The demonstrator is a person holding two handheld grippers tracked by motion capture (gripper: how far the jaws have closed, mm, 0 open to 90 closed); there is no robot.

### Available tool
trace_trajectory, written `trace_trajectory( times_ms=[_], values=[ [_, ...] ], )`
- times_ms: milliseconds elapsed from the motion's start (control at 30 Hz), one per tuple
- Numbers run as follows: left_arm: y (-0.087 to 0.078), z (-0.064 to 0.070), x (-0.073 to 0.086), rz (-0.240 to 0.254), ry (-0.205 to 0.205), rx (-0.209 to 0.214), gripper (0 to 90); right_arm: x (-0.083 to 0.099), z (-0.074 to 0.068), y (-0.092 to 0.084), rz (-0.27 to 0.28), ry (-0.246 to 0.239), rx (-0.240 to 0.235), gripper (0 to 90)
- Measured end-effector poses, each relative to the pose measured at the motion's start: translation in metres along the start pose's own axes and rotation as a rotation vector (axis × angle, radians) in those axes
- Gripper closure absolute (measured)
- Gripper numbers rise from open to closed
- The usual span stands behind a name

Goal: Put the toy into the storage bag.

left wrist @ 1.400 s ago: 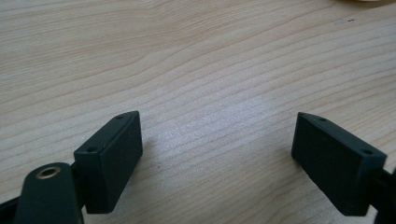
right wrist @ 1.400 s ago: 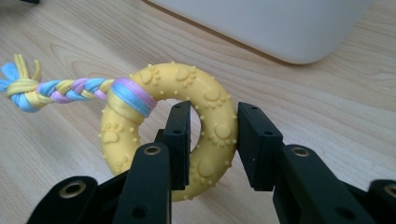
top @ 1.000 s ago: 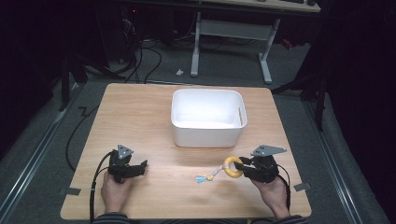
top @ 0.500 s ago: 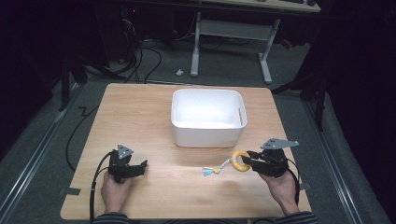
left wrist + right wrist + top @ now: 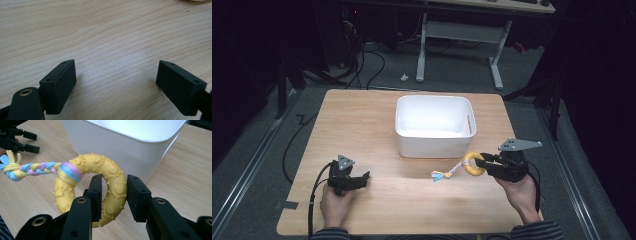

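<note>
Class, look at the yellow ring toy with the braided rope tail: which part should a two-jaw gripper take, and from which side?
Take the yellow ring across its band, one jaw through the hole and one outside, opposite the rope, as the right gripper does. The band is firm, narrow and bumpy; the rope tail is limp and would swing. That side also leaves the white bin unobstructed.
</note>
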State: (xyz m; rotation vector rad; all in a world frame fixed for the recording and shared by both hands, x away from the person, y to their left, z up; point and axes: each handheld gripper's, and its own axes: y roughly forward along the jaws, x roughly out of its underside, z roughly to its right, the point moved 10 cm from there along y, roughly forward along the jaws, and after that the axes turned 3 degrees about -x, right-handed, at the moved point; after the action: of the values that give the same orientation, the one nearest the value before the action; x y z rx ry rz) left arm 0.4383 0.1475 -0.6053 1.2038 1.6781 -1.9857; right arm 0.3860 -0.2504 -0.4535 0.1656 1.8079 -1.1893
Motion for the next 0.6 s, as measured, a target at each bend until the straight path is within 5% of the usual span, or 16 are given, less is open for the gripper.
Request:
trace_trajectory(
  times_ms=[600],
  values=[
    [0.000,0.000,0.000,0.000,-0.001,0.000,16.6,-0.051,-0.004,0.001,0.006,-0.053,0.003,67.3]
  ],
)
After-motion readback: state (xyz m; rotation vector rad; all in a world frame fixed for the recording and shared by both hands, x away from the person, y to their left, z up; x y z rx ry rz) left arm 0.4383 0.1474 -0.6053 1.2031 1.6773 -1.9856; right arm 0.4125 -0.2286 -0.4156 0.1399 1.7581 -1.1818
